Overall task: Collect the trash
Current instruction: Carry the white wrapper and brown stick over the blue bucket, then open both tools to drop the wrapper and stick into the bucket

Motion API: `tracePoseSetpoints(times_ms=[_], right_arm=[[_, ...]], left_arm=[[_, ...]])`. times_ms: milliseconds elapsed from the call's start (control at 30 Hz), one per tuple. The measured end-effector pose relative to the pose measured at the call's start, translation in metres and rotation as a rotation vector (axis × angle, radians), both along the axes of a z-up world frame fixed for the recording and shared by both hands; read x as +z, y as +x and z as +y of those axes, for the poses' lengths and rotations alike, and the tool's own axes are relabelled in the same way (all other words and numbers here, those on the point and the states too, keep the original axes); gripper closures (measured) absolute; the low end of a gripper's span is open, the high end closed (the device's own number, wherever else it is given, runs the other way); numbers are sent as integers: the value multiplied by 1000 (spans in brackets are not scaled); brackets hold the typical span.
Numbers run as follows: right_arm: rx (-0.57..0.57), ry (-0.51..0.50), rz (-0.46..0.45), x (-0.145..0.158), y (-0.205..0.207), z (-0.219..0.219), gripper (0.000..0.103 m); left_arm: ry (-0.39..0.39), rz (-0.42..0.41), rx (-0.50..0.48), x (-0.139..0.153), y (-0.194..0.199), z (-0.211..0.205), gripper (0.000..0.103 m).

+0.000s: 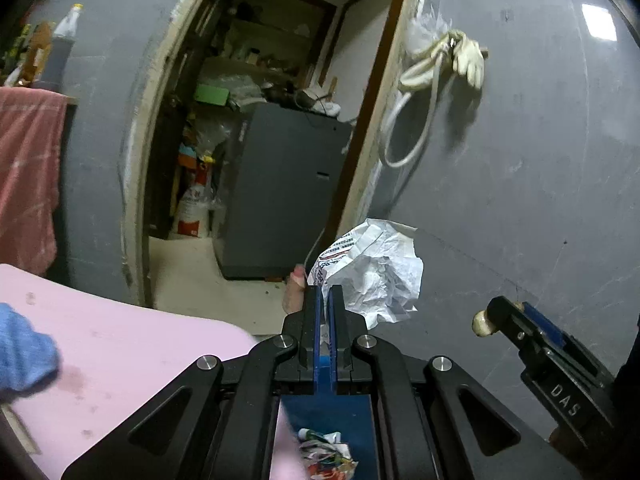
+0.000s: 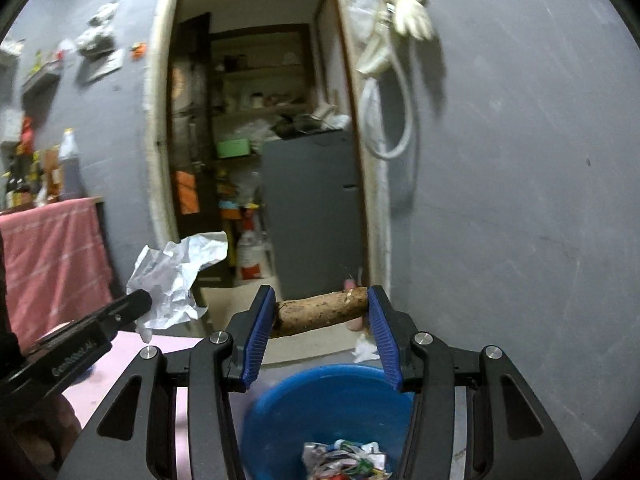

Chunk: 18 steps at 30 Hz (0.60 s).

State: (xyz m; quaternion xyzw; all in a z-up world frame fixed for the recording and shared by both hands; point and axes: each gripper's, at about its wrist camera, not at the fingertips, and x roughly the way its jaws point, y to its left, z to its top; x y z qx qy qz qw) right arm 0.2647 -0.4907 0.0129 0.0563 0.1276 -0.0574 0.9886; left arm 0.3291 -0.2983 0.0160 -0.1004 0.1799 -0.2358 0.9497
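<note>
Blue plastic sits nearest: a round bin (image 2: 328,400) directly below both grippers, with a heap of crumpled colourful wrappers (image 2: 344,460) lying in its bottom. To its left is a pink surface (image 1: 120,360) with a few dark stains, and a blue cloth (image 1: 24,348) rests at its left edge.

Above the bin, the left gripper (image 1: 325,296) has its jaws pressed together on a crumpled white paper (image 1: 376,268) printed with red and blue text; the paper billows up and to the right of the tips. The right gripper (image 2: 322,312) has its jaws partway apart, clamping a short brown root-like stick (image 2: 320,310) crosswise by its two ends.

Beyond them, a red striped cloth (image 2: 52,260) hangs at the left below some bottles (image 2: 68,168). A grey wall (image 1: 520,160) carries a white glove (image 1: 470,58) and a looped white cord (image 1: 416,100) on a hook. Farthest, an open doorway shows a dark grey cabinet (image 1: 280,188) and cluttered shelves (image 2: 260,92).
</note>
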Motion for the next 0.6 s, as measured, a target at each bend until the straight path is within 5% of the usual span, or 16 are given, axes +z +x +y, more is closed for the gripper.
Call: tracePoseSetpoints(times_ms=[600], right_arm=[[-49, 99, 149, -52, 36, -41, 57]], left_arm=[[154, 159, 28, -43, 45, -65, 101]])
